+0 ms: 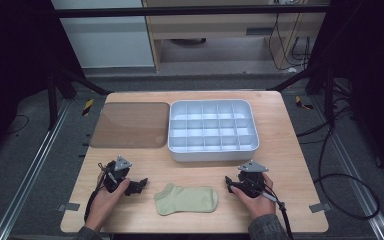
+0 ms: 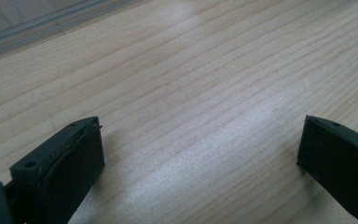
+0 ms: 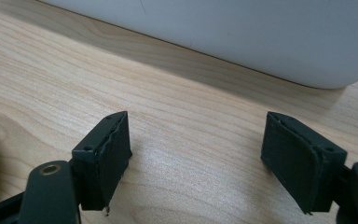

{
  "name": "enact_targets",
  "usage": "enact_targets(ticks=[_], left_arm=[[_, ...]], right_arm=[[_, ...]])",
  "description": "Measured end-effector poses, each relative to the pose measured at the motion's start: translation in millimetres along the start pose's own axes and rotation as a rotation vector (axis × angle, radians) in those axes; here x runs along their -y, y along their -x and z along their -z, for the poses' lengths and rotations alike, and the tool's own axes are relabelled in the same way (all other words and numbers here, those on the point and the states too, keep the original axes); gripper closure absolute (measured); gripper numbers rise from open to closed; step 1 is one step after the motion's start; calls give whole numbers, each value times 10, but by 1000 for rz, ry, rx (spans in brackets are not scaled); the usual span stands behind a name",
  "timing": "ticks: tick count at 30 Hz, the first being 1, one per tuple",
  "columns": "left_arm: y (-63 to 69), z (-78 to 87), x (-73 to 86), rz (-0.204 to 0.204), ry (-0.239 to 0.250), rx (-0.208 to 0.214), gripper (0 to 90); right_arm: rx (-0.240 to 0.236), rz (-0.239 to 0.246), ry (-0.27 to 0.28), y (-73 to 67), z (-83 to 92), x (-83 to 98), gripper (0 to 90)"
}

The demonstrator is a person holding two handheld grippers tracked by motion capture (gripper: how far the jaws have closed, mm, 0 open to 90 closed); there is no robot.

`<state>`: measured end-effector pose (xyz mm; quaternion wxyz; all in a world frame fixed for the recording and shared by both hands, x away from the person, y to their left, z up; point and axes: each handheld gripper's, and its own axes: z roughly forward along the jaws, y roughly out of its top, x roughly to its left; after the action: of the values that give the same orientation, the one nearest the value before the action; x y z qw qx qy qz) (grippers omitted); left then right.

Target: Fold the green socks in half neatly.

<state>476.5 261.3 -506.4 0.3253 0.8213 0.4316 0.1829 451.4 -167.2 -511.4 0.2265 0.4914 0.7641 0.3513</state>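
Pale-green sock [image 1: 186, 199] lies flat at six o'clock on the light wooden surface [image 1: 290, 165], between both grippers. Left gripper [image 1: 139, 186] at eight o'clock, fingers wide apart, empty. Right gripper [image 1: 228, 182] at four, fingers spread, empty too. White compartment tray [image 1: 212, 154] sits at twelve, brown translucent lid [image 1: 130, 124] at ten.

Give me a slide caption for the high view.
Left hand-held gripper and right hand-held gripper rest open beside a green sock, with the divided tray beyond.

Sock [image 1: 186, 199] before tray [image 1: 212, 151], lid [image 1: 130, 125] leftward
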Motion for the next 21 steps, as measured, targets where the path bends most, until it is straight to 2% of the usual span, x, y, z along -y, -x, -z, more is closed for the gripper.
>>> enact_targets(ticks=[5,8,12,15,18,19,20,21], left_arm=[[67,15,-25,-16,-14,28,14],[137,60,-71,-15,0,60,30],[192,105,-95,-31,-3,75,35],[231,152,-77,-17,-3,103,43],[275,220,-61,-27,0,114,52],[291,242,-58,-22,7,126,52],[325,279,-69,-37,13,149,58],[325,279,-69,-37,13,149,65]], right_arm=[[6,-5,0,-9,2,2,239],[4,-3,1,-8,5,3,242],[3,-1,-1,-8,14,6,258],[-6,7,-4,-20,38,6,328],[-17,21,-1,-45,84,-14,401],[-17,21,-1,-45,84,-14,401],[-32,31,8,-73,117,-38,449],[-32,31,8,-73,117,-38,449]])
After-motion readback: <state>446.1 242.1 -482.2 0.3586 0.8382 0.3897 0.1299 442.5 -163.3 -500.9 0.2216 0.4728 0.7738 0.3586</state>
